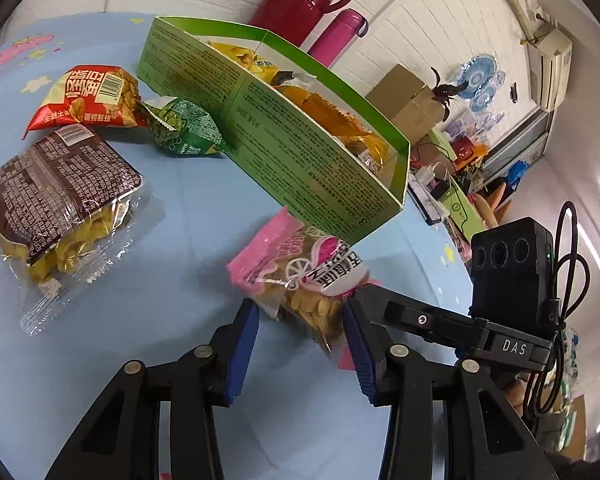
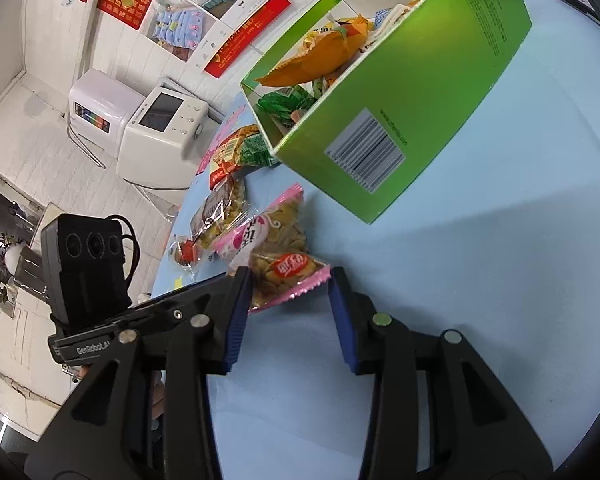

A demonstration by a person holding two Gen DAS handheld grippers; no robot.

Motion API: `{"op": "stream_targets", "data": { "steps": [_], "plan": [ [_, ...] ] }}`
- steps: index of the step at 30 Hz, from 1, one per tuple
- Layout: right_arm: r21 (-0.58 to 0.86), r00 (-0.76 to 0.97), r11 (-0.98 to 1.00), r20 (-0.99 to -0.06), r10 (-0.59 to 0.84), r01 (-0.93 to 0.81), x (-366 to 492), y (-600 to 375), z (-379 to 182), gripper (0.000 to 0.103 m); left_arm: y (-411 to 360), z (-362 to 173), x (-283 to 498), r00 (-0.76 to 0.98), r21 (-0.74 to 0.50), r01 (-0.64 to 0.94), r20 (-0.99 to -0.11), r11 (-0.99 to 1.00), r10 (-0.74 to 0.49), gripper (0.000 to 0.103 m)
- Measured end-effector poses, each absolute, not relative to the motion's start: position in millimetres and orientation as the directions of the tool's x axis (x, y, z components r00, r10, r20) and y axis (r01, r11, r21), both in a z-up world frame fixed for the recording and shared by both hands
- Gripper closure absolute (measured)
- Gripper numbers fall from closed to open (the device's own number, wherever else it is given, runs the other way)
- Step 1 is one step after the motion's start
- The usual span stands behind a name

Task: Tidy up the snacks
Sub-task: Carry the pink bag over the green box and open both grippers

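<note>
Lying on the blue tablecloth (image 1: 172, 312) just beside the near corner of the green box (image 1: 300, 148), the pink snack pkt (image 1: 300, 280) is framed by both claws. The left gripper (image 1: 302, 344) is spread, w/ the pkt's lower end between its blue pads but no squeeze visible. The right gripper (image 2: 290, 308) is likewise spread, the pkt's crimped end sitting between its tips. The pkt is judged light, soft, crinkly & slippery; contents look brittle. A hold is best taken at the crimped seam or across the full middle, gently. Other pkts lie farther off; several are already in the box.
</note>
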State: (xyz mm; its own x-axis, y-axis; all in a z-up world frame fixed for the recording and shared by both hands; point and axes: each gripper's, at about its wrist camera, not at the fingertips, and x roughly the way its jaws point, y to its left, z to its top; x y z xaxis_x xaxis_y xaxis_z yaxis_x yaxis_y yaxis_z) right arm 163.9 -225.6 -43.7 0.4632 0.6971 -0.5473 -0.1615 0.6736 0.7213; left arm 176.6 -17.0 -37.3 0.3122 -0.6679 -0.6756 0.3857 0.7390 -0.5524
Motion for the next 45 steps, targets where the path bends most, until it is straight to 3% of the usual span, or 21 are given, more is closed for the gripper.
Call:
{"op": "stream_targets", "data": {
  "steps": [2, 7, 16, 25, 40, 42, 43, 44, 45],
  "plan": [
    [0.718, 0.467, 0.676, -0.546, 0.695, -0.167, 165, -226, -43, 0.062, -19, -37, 179, 0.32, -0.541, 0.388, -0.68, 0.746, -0.66, 0.062],
    [0.723, 0.457, 0.667, -0.539, 0.708, -0.179, 168, -221, -43, 0.087, -21, -35, 176, 0.355, -0.525, 0.364, -0.686, 0.77, -0.635, 0.073],
    [0.663, 0.542, 0.688, -0.476, 0.693, -0.295, 146, -217, 14, 0.087, -18, 22, 153, 0.46, -0.464, 0.439, -0.619, 0.769, -0.636, 0.074],
    [0.633, 0.619, 0.706, -0.427, 0.66, -0.317, 182, -232, 59, 0.087, -40, 75, 198, 0.51, -0.411, 0.495, -0.575, 0.765, -0.64, 0.074],
    [0.656, 0.592, 0.713, -0.481, 0.647, -0.247, 301, -228, 40, 0.087, -43, 56, 309, 0.517, -0.415, 0.395, -0.637, 0.819, -0.572, 0.073],
    [0.649, 0.577, 0.723, -0.504, 0.643, -0.239, 314, -223, 32, 0.083, -42, 48, 321, 0.515, -0.412, 0.364, -0.658, 0.836, -0.549, 0.072],
    [0.629, 0.572, 0.741, -0.528, 0.628, -0.233, 319, -220, 28, 0.082, -41, 43, 326, 0.521, -0.401, 0.334, -0.675, 0.853, -0.522, 0.065],
    [0.606, 0.57, 0.762, -0.552, 0.609, -0.228, 323, -218, 26, 0.071, -40, 39, 331, 0.525, -0.378, 0.29, -0.705, 0.879, -0.477, 0.047],
    [0.586, 0.576, 0.779, -0.567, 0.589, -0.22, 325, -218, 25, 0.059, -37, 37, 331, 0.541, -0.362, 0.256, -0.715, 0.896, -0.443, 0.041]
  ]
}}
